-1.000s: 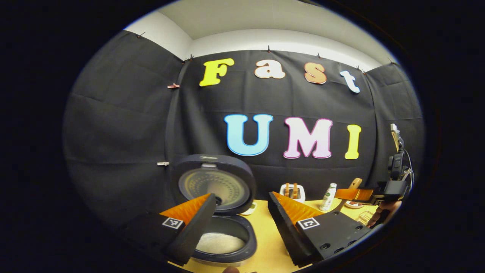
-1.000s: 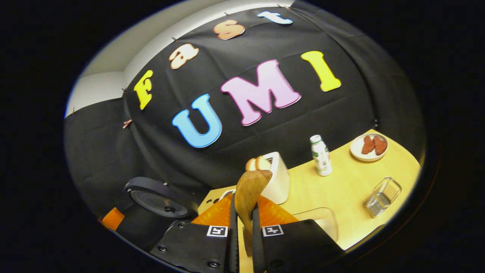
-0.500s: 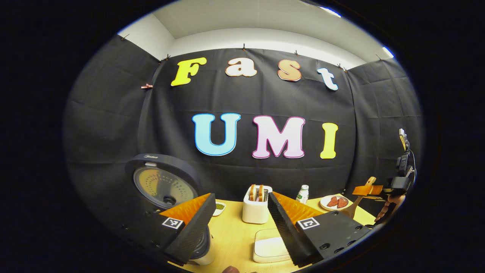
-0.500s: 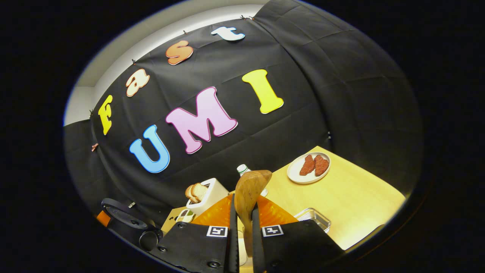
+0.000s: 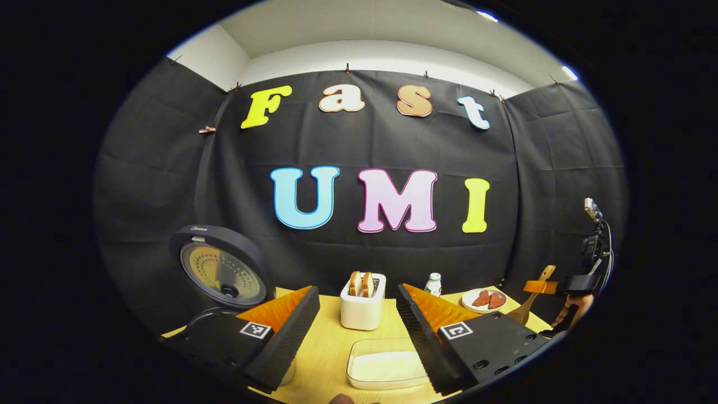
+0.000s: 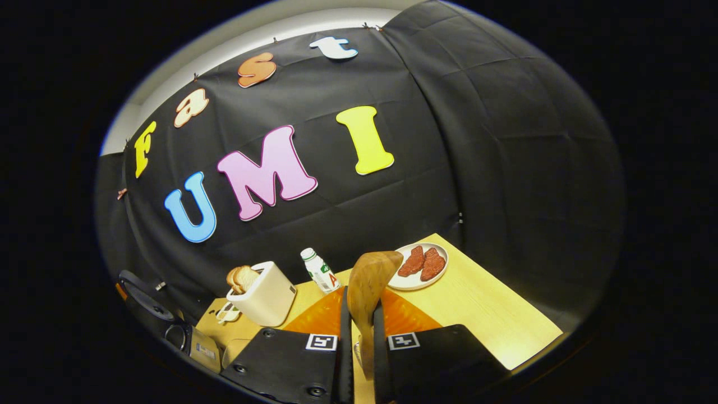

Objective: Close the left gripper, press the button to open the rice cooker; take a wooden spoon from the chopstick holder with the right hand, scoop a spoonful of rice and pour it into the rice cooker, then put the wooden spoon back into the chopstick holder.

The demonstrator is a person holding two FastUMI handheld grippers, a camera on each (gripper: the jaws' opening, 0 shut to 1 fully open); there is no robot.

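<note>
Right tongs [image 6: 359, 314]: I held them clamped on the spoon [image 6: 367, 280], bowl up and forward, above the counter [image 6: 493, 314]. The bowl looked empty.

Left tongs [image 5: 356, 320]: I held them spread wide, gripping nothing, above the rice tray [image 5: 384, 367].

Cooker [image 5: 221, 272]: lid up, at the counter's left end.

Toaster [image 5: 363, 308], bottle [image 5: 432, 284], plate [image 5: 483, 301]: along the back.

Holder: I could not find it.

Risks, as I judged them: the thin handle might twist between the fingers; blind lowering might clip the holder's rim and tip it.
</note>
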